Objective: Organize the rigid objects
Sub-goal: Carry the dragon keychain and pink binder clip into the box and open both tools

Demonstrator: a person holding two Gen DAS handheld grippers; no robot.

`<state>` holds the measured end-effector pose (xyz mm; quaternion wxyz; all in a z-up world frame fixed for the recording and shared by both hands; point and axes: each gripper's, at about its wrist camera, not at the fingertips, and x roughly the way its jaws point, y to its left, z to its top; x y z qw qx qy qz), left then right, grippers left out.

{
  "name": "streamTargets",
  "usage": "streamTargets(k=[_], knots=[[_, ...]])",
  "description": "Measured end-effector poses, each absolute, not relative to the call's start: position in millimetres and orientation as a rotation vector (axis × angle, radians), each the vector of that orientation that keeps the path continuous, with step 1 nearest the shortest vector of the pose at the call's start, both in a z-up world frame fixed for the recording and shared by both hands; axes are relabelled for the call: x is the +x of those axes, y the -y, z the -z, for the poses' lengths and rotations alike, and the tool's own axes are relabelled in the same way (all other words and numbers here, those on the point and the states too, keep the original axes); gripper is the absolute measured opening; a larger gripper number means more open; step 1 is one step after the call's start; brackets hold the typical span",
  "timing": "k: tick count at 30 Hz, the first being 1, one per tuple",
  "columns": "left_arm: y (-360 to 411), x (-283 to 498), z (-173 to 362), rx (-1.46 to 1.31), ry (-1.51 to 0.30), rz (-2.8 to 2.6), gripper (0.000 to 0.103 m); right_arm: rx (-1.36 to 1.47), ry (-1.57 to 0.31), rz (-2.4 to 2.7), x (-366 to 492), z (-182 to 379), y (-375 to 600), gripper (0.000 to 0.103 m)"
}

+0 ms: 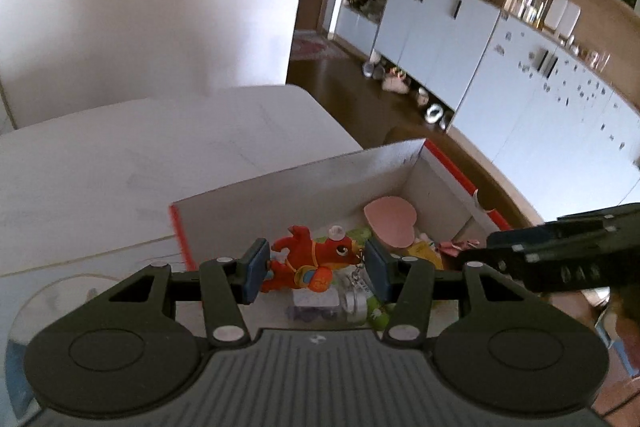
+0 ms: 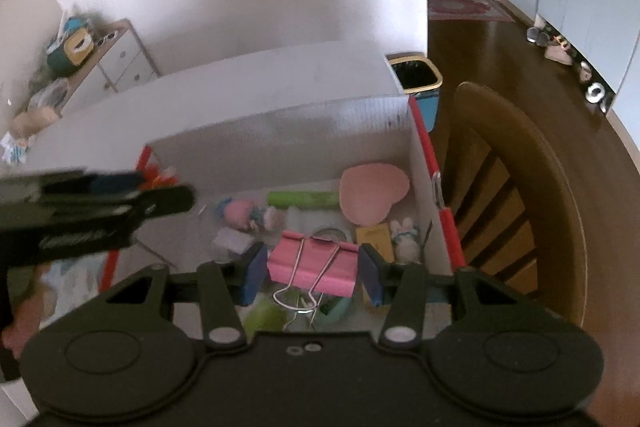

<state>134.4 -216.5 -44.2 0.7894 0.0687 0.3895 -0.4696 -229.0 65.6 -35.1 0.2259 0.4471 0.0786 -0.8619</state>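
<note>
- The left gripper (image 1: 316, 269) sat closest in its own view, its blue pads partly closed on a red dragon figurine (image 1: 310, 257); one pad pressed the tail end and the other met the snout, where a small keychain dangled.
- That figurine hung over the open white box (image 1: 280, 195), the one with red edges, standing on the white table (image 1: 120, 155).
- Beneath the figurine, inside the box, lay a small clear jar (image 1: 354, 301) and something green, both too blurred for me to name further.
- Farther back in the box, a pink heart-shaped piece (image 1: 390, 225) leaned at the far right corner.
- The right gripper (image 2: 312, 269) was likewise part-way closed, with its pads pressed against the two ends of a large pink binder clip (image 2: 312, 265), whose wire handles pointed back toward the camera.
- This clip was held above the same box (image 2: 280, 143), near its right side.
- Below and beyond it in the box lay a green roll (image 2: 302, 199), a pink and blue doll (image 2: 244, 213), a small white rabbit toy (image 2: 406, 239) and a yellow card (image 2: 374, 237).
- Each gripper showed at the edge of the other's view, so the two stood close together over the box.
- Past the table stood a wooden chair (image 2: 520, 187) just beside the box's right wall, a gold-rimmed bin (image 2: 416, 75), and white cabinets (image 1: 460, 27) along the far wall.
</note>
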Motion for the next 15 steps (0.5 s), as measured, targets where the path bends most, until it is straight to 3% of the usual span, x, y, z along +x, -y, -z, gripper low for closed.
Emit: streamTargets(k=[15], knots=[[303.3,137.4,95.1,0.334,-0.922,1.002,0.052,1.171,-0.365,2.302,-241.5,61.1,-52.0,0.049]])
